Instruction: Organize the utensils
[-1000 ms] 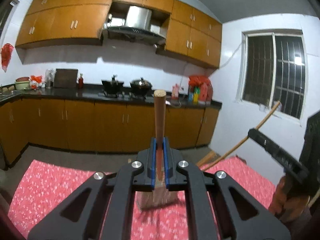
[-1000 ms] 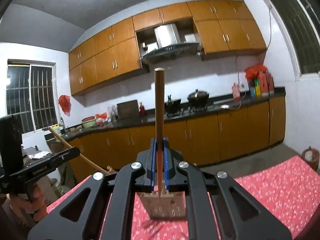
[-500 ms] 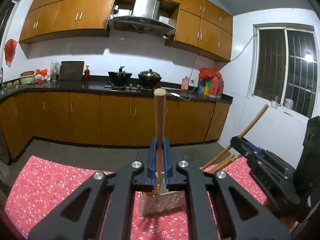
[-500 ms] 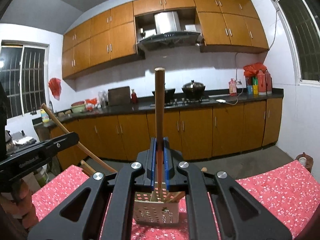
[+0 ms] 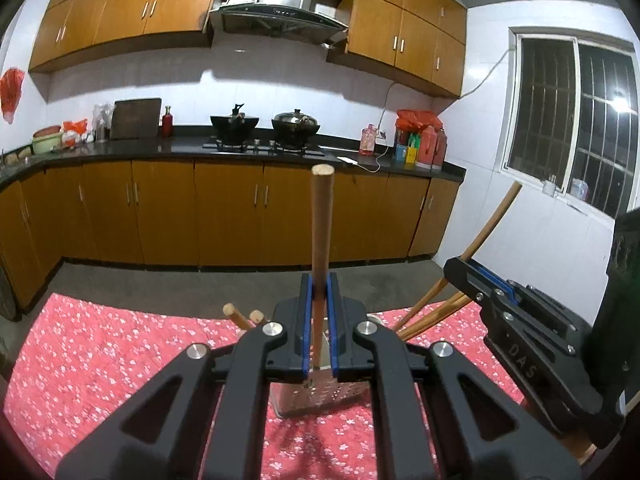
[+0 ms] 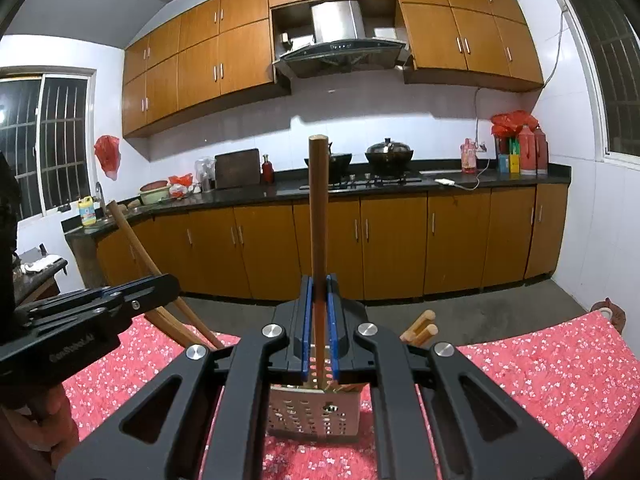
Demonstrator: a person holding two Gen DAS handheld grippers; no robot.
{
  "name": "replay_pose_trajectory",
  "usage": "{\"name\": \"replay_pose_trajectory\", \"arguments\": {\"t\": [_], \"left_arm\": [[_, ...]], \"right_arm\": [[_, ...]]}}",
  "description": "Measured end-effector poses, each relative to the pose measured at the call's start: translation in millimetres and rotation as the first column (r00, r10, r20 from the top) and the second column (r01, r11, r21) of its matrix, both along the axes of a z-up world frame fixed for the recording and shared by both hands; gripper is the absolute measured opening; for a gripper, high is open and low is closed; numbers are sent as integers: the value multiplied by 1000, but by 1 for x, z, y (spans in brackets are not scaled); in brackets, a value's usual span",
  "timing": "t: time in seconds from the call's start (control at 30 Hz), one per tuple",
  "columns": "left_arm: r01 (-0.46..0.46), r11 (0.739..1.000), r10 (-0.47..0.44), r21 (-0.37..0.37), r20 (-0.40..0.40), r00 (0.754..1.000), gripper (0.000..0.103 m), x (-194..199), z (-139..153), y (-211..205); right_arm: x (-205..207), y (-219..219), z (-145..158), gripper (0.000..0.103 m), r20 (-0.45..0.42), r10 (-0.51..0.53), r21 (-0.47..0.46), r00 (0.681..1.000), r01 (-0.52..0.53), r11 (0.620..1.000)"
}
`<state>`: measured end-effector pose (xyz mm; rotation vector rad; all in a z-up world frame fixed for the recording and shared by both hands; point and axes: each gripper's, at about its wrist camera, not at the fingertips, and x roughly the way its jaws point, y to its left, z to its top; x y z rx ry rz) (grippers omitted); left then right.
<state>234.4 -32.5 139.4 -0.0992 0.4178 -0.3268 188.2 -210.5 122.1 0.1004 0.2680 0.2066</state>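
My left gripper [image 5: 320, 292] is shut on an upright wooden utensil handle [image 5: 321, 220], its lower end inside the perforated metal holder [image 5: 320, 398] on the red floral cloth. My right gripper [image 6: 319, 296] is shut on another upright wooden handle [image 6: 318, 208], its lower end in the same holder [image 6: 310, 414]. More wooden handles [image 5: 436, 304] lean out of the holder. The right gripper shows at the right of the left wrist view [image 5: 472, 270]. The left gripper shows at the left of the right wrist view [image 6: 160, 284].
The red floral tablecloth [image 5: 100, 352] covers the table on both sides of the holder. Beyond the table's far edge are the grey floor, wooden cabinets [image 6: 400, 240] and a black counter with pots. A person's hand [image 6: 36, 420] holds the left gripper.
Both grippers have come down with their handles, so the handles' lower ends now reach into the holder. The two grippers have drawn closer together.
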Motion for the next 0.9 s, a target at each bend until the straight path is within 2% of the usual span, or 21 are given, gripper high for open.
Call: {"name": "replay_pose_trajectory", "arguments": {"t": [0.03, 0.07, 0.13, 0.23, 0.3, 0.5, 0.67, 0.77, 0.9], "left_arm": [[7, 1000, -7, -13, 0, 1000, 16, 0, 1, 2], [7, 1000, -7, -20, 5, 1000, 23, 0, 3, 3], [5, 999, -4, -36, 25, 1000, 26, -4, 7, 8], [8, 998, -5, -63, 47, 999, 27, -14, 15, 15], [10, 997, -5, -81, 60, 998, 31, -22, 19, 21], [-26, 996, 35, -84, 101, 994, 46, -60, 18, 46], [-121, 992, 123, -25, 127, 984, 79, -93, -2, 58], [-162, 987, 158, 16, 126, 979, 93, -109, -18, 61], [-215, 974, 204, 70, 134, 970, 99, -129, -38, 60]], "right_arm": [[-1, 0, 0, 14, 1, 2, 0, 1000, -2, 1000], [-2, -2, 2, 26, 6, 0, 2, 1000, 0, 1000], [-8, -6, 5, 41, 24, -7, 16, 1000, 7, 1000], [-18, -13, 10, 41, 44, -14, 28, 999, 12, 1000], [-27, -19, 13, 41, 57, -21, 40, 998, 19, 999], [-57, -36, 10, 57, 80, -62, 65, 995, 57, 996], [-75, -36, -8, 86, 71, -108, 22, 992, 107, 994], [-85, -29, -20, 95, 68, -135, -22, 989, 136, 990], [-98, -19, -38, 101, 63, -169, -78, 984, 173, 982]]}}
